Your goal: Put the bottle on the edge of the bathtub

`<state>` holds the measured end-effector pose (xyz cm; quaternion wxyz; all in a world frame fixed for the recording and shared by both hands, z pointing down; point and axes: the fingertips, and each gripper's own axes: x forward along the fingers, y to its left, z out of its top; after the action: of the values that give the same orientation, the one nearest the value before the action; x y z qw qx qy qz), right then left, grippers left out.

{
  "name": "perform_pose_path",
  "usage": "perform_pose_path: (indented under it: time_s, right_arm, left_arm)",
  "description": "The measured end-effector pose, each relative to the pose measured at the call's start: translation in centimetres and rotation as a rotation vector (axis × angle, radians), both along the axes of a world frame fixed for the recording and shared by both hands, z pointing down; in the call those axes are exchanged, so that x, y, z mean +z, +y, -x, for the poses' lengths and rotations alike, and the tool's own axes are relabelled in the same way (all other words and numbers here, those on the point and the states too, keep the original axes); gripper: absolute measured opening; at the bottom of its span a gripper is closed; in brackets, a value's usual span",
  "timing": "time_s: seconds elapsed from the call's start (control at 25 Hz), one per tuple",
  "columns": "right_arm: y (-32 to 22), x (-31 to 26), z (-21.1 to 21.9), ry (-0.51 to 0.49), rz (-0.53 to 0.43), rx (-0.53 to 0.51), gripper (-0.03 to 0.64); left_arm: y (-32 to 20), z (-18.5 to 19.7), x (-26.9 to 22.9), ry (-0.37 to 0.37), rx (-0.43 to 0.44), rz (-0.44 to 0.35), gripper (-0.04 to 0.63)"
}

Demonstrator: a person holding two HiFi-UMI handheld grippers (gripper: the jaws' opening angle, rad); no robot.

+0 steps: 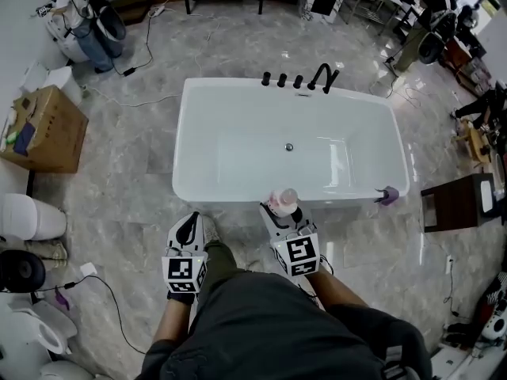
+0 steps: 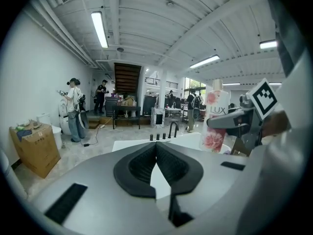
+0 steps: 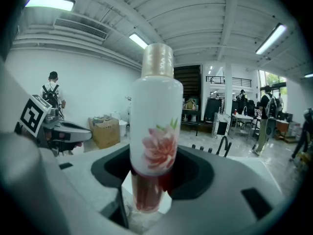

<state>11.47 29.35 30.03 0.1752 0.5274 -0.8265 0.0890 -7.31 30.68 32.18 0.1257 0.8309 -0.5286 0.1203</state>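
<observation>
The bottle (image 1: pixel 283 202), a white cylinder with a pink flower print and a pale cap, is seen in the head view over the near rim of the white rectangular bathtub (image 1: pixel 181 133), a little right of the middle of that rim. The right gripper (image 1: pixel 279 212) holds it from the near side. This view does not show whether the bottom of the bottle touches the rim. The left gripper (image 1: pixel 188 228) is to the left of it, over the grey marble floor (image 1: pixel 127 204) just before the tub, apart from the bottle. A black faucet (image 1: pixel 323 77) with three black knobs stands on the far rim. A small purple object (image 1: pixel 387 195) lies on the near right corner of the rim. A brown cardboard box (image 1: pixel 43 129) stands far to the left on the floor.

In the left gripper view, the two black jaws are closed together at their tips and there is nothing between them. The bottle appears upright at the right, with the right gripper around its lower part.

In the right gripper view, the bottle stands upright between the jaws. The black pads press on its lower part from both sides, and the jaws are set wide for its body. The lower end of the bottle looks dark red.
</observation>
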Motion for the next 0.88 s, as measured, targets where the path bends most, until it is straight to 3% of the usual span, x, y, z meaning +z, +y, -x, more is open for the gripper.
perform_pose_path:
  time_s: [0.6,0.88]
  right_arm:
    - [-21.0,2.5,5.7,0.018,0.021,0.110,0.236]
    - [-31.8,5.7,6.2,0.001,0.010,0.103,0.236]
  left_arm:
    - [-21.3,5.5,1.1,0.003,0.123,0.024,0.003]
    - [-29.0,5.6,4.3,-0.035,0.091,0.022,0.003]
